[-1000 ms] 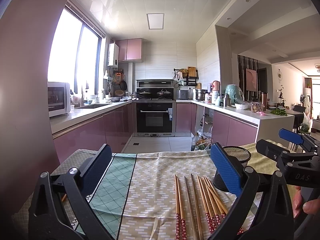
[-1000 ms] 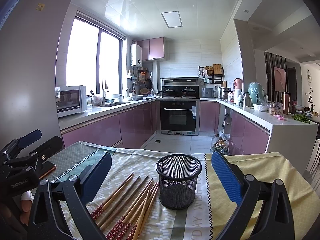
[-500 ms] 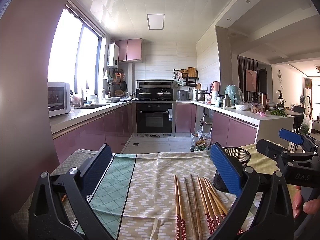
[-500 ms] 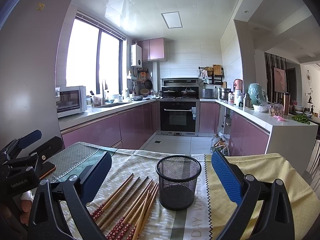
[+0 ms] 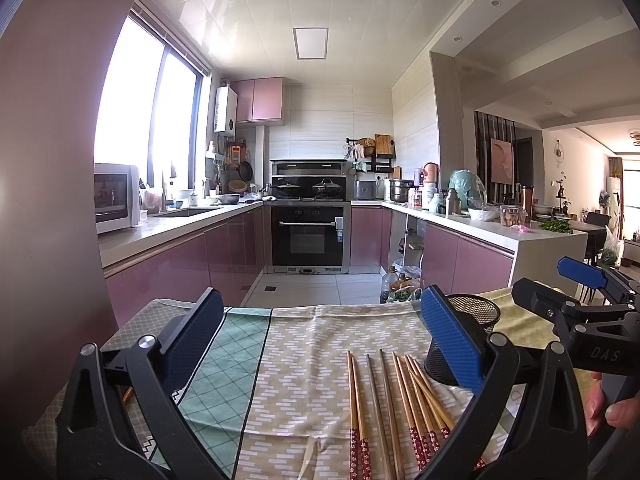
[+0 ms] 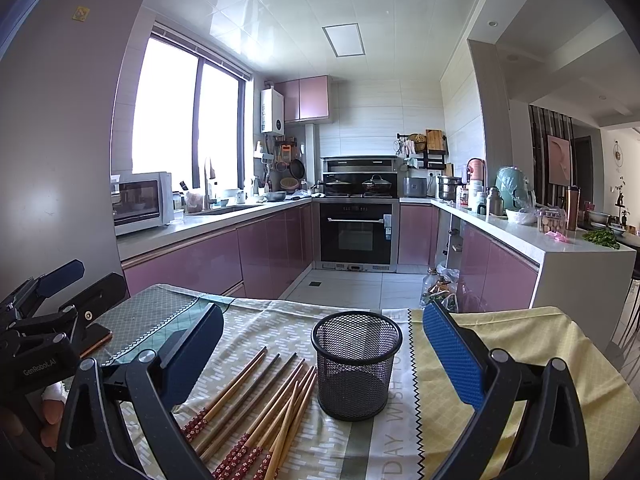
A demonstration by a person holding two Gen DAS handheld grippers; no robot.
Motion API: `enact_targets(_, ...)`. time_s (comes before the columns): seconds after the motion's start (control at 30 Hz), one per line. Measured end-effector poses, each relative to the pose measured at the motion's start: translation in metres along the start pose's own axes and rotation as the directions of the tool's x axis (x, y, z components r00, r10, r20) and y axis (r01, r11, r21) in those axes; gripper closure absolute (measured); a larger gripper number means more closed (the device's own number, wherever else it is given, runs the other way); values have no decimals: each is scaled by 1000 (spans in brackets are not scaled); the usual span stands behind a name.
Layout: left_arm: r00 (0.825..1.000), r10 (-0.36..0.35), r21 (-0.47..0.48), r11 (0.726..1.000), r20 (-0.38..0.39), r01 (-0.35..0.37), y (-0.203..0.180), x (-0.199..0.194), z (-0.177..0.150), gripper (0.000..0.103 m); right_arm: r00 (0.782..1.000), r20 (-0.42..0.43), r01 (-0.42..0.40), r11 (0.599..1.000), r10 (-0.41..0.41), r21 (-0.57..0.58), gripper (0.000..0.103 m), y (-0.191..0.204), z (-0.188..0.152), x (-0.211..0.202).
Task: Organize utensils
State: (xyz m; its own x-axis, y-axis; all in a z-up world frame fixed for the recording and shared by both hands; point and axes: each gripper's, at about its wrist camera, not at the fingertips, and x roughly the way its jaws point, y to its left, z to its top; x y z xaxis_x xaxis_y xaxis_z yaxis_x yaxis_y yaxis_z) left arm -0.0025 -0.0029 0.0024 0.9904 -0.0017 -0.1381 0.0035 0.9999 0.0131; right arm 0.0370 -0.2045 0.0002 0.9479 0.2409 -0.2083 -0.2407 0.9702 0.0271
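Note:
Several wooden chopsticks [image 5: 394, 404] with red patterned ends lie side by side on the cloth-covered table [image 5: 304, 344]. A black mesh cup [image 6: 356, 364] stands upright just right of them, with nothing visible inside it. My left gripper [image 5: 320, 334] hovers open above the cloth, the chopsticks between and below its blue pads. My right gripper [image 6: 320, 346] is open too, with the mesh cup and the chopsticks [image 6: 260, 404] in front of it. Each gripper shows at the edge of the other's view, held by a hand.
The table cloth [image 6: 500, 360] is patterned green, beige and yellow. Behind the table is a kitchen with pink cabinets, an oven [image 5: 307, 236], a microwave [image 6: 140, 202] on the left counter and a cluttered counter [image 6: 532, 236] on the right. A tall pink-grey surface rises at the far left.

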Motion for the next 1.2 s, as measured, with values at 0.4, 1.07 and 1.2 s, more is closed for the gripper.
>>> enact_targets(0.4, 1000, 0, -1, 1000, -2, 0, -1, 1, 2, 6, 1000, -2, -4, 1000, 4, 4, 6, -1, 0, 1)
enact_targets(1.07, 1000, 0, 1, 1000, -3, 0, -2, 1, -1, 6, 1000, -6, -6, 1000, 6, 6, 6, -2, -1, 2)
enact_targets(1.2, 1000, -1, 4, 1000, -7, 1, -2, 2, -3, 6, 1000, -14, -12, 1000, 12, 11, 6, -4, -1, 2)
